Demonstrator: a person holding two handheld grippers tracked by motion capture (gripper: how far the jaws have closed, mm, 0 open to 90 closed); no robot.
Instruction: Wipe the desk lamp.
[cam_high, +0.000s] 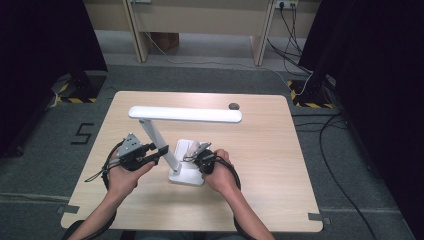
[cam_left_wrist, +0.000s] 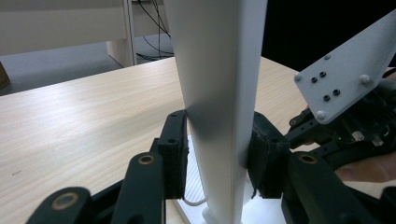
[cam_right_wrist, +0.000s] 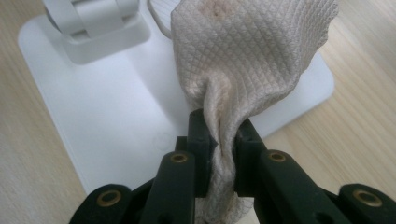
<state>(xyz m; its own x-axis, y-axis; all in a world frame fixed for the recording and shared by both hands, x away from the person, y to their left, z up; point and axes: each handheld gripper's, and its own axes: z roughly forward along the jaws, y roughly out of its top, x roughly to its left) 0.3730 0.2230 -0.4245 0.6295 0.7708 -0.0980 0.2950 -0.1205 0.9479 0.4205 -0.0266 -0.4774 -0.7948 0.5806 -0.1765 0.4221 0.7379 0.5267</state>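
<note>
Closest to me, my right gripper (cam_right_wrist: 219, 140) is clamped tight on a bunched beige cloth (cam_right_wrist: 252, 51), which lies over the flat white lamp base (cam_right_wrist: 107, 116) near the middle of the table (cam_high: 270, 165). Just to its left, my left gripper (cam_left_wrist: 217, 154) has both pads pressed against the lamp's slanted white arm (cam_left_wrist: 219, 70), low down near the hinge. Farther off, the long lamp head (cam_high: 185, 114) spans level above the tabletop.

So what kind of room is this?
Probably a lab or workroom set up for recording. A bare wooden table stands on grey carpet, cables trail across the floor, black curtains hang at both sides, and yellow-black hazard tape marks stand feet.
</note>
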